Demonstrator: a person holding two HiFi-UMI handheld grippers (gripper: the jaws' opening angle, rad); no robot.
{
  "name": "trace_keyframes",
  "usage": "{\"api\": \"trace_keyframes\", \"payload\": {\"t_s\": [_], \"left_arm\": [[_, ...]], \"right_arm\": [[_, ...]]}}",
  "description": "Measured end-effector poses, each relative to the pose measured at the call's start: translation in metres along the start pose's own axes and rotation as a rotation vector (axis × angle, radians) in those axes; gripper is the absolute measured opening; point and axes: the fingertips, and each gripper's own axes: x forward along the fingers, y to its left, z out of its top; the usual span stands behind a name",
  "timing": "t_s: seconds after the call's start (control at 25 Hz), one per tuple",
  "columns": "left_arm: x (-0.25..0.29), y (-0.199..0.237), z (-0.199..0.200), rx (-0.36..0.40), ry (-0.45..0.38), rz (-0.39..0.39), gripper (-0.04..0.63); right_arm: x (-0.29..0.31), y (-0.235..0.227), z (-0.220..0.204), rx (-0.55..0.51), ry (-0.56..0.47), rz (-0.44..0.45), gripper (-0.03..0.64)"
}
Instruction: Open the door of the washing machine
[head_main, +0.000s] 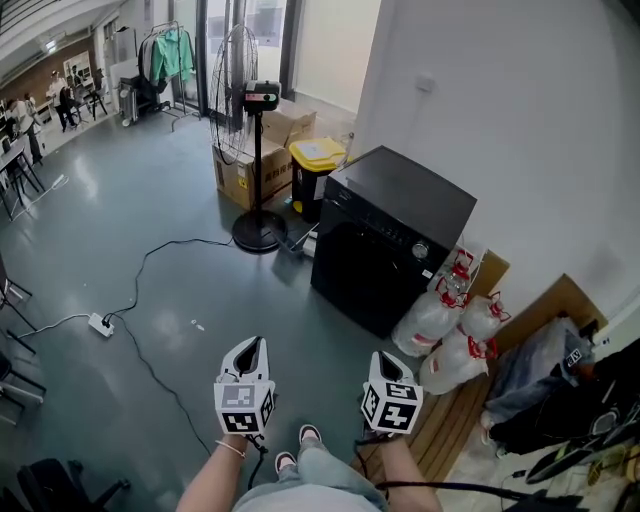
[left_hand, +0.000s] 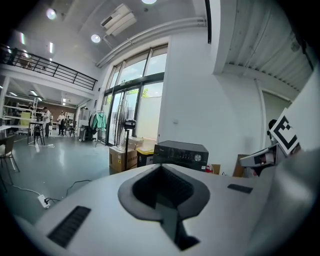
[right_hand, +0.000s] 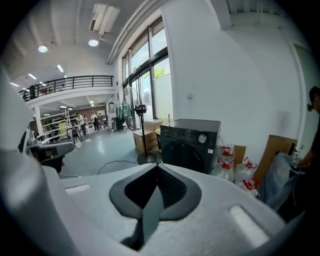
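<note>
Fingers on the left gripper (head_main: 250, 348) and right gripper (head_main: 392, 362) are pressed together, nothing in either. The washing machine (head_main: 390, 235) stands ahead and off to the right, well apart from both, with its door (head_main: 362, 268) looking closed. I'd say the right gripper's nearer.

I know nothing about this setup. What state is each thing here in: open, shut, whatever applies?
Washing machine door: closed.
Left hand-held gripper: shut, empty.
Right hand-held gripper: shut, empty.
Bin: yellow lid down.
Fan: upright; spinning or not, cannot tell.
</note>
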Motion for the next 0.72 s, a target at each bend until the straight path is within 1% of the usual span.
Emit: {"api": "trace_keyframes", "payload": {"t_s": [0.16, 0.32, 0.72], "left_arm": [[0.015, 0.006, -0.004, -0.012, 0.012, 0.002, 0.005], [0.04, 0.009, -0.001, -0.005, 0.023, 0.001, 0.005], [0.123, 0.038, 0.034, 0.031, 0.029, 0.018, 0.005]], "right_arm": [[0.017, 0.001, 0.003, 0.003, 0.005, -0.003, 0.005], [0.045, -0.006, 0.016, 0.011, 0.004, -0.006, 0.005], [0.135, -0.012, 0.067, 0.04, -0.004, 0.022, 0.005]]}}
